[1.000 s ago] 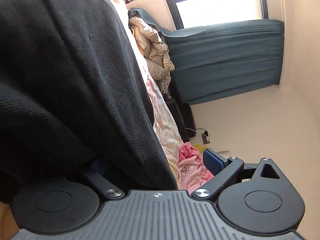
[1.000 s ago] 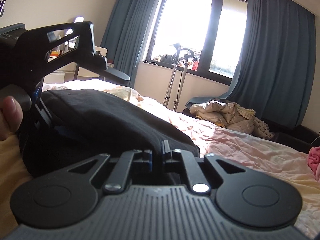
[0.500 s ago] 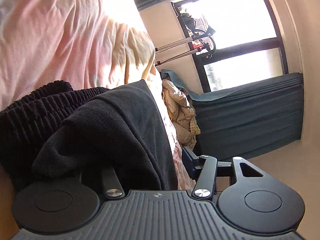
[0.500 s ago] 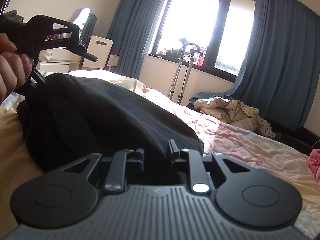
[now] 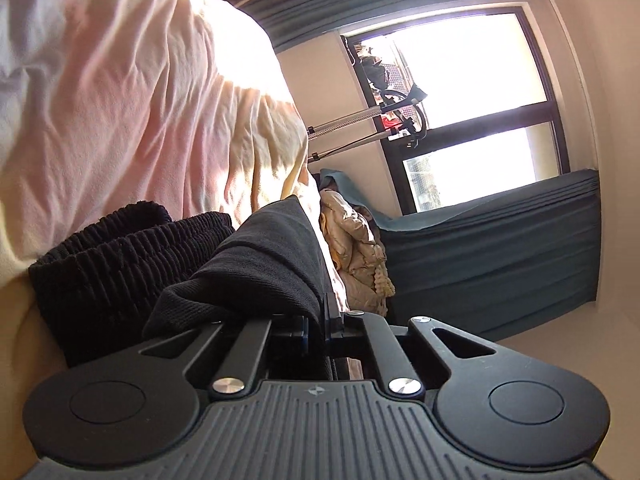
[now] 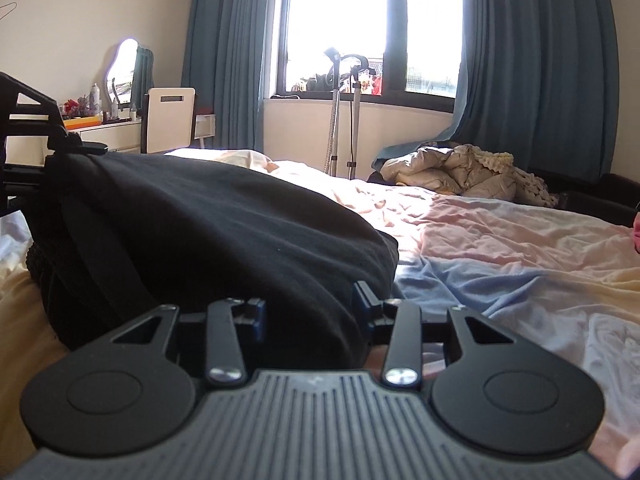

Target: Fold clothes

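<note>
Pinching a fold of the black garment (image 5: 256,264), your left tongs (image 5: 324,326) are sitting nearly closed, their blue-padded fingers pressing on the dark cloth from both sides. Your right tongs (image 6: 308,308) are standing wide apart, with the near edge of the same garment (image 6: 224,224) bulging up between the spread fingers; the pads are lying just beside the cloth, and whether they are touching it you cannot tell from here.

The garment is lying heaped on the bed (image 6: 500,248), covering the near left part of the pastel sheet in the right wrist view. Its ribbed waistband (image 5: 116,256) is showing to the left of the left tongs, resting against the pink and cream sheet (image 5: 132,92). In the right wrist view, your left tongs (image 6: 60,148) are appearing at the far left edge, meeting the far end of the heap.

Beyond the bed, a beige padded jacket (image 6: 452,168) is lying crumpled at the far right. Two crutches (image 6: 344,112) are leaning under the window (image 6: 372,24), and blue curtains (image 6: 532,60) are hanging on both sides.
</note>
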Action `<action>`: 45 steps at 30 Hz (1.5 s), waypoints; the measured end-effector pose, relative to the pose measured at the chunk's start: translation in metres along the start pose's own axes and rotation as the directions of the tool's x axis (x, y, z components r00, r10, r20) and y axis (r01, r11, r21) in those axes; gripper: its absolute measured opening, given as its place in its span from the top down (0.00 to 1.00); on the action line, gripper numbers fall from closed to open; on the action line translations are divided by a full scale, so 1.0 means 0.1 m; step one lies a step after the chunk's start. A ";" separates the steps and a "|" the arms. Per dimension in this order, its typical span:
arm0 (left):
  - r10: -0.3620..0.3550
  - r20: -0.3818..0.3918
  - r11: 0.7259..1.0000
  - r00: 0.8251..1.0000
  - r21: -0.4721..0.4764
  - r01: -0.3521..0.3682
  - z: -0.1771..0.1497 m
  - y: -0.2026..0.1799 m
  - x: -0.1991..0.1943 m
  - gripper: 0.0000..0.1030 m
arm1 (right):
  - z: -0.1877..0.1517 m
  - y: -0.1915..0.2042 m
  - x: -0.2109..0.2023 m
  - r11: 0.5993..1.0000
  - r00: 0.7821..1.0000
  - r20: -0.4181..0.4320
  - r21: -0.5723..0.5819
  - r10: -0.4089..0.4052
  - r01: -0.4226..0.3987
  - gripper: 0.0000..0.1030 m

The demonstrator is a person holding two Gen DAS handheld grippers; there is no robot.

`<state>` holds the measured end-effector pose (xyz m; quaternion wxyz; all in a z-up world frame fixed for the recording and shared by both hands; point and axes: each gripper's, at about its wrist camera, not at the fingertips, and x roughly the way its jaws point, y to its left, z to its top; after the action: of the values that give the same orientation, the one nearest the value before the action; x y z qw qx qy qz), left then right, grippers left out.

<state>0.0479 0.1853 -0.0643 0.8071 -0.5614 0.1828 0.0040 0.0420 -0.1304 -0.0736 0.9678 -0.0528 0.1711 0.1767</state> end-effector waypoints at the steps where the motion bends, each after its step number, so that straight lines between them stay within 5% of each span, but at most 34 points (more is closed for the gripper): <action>1: 0.030 0.001 1.000 1.000 0.002 -0.030 0.00 0.02 0.02 0.92 | 0.00 0.02 0.00 1.000 1.000 -0.007 -0.003 0.001 -0.001 0.63; 6: 0.152 -0.015 0.988 0.988 0.037 -0.151 -0.02 0.07 0.12 0.92 | -0.04 -0.06 0.12 0.998 0.997 -0.067 0.052 0.037 -0.034 0.62; 12: 0.155 -0.038 0.987 0.987 0.049 -0.153 -0.06 0.05 -0.07 0.89 | -0.08 -0.12 0.14 0.994 0.995 -0.074 0.091 0.064 -0.058 0.60; 15: 0.175 -0.068 0.984 0.982 0.038 -0.172 -0.11 0.04 -0.27 0.61 | -0.10 -0.15 0.09 0.991 0.994 -0.074 0.115 0.075 -0.066 0.59; 20: 0.181 -0.120 0.981 0.976 -0.041 -0.187 -0.22 0.20 -0.49 0.48 | -0.12 -0.15 0.02 0.990 0.994 -0.080 0.124 0.075 -0.065 0.58; 22: 0.195 -0.128 0.977 0.972 -0.060 -0.204 -0.26 0.24 -0.52 0.26 | -0.12 -0.16 0.01 0.990 0.994 -0.080 0.125 0.075 -0.065 0.58; 24: 0.250 -0.136 0.964 0.959 -0.061 -0.260 -0.30 0.27 -0.50 0.15 | -0.12 -0.17 0.00 0.990 0.994 -0.080 0.127 0.075 -0.064 0.58; 26: 0.299 -0.147 0.950 0.943 -0.049 -0.309 -0.31 0.30 -0.49 0.15 | -0.13 -0.18 0.00 0.990 0.994 -0.080 0.129 0.075 -0.064 0.57; 30: 0.292 -0.138 0.951 0.946 -0.059 -0.303 -0.34 0.34 -0.48 0.14 | -0.14 -0.19 -0.01 0.989 0.994 -0.080 0.131 0.074 -0.063 0.57; 36: 0.326 -0.181 0.928 0.928 -0.129 -0.351 -0.39 0.50 -0.32 0.14 | -0.15 -0.22 0.01 0.987 0.994 -0.076 0.143 0.079 -0.067 0.57; 45: 0.357 -0.142 0.930 0.923 -0.035 -0.365 -0.37 0.31 -0.01 0.14 | -0.16 -0.27 0.00 0.981 0.994 -0.070 0.180 0.085 -0.071 0.56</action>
<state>0.0291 0.1632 -0.1037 0.7612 -0.5412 0.3362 0.1208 0.0461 -0.1582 -0.0875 0.9537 0.0337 0.2255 0.1963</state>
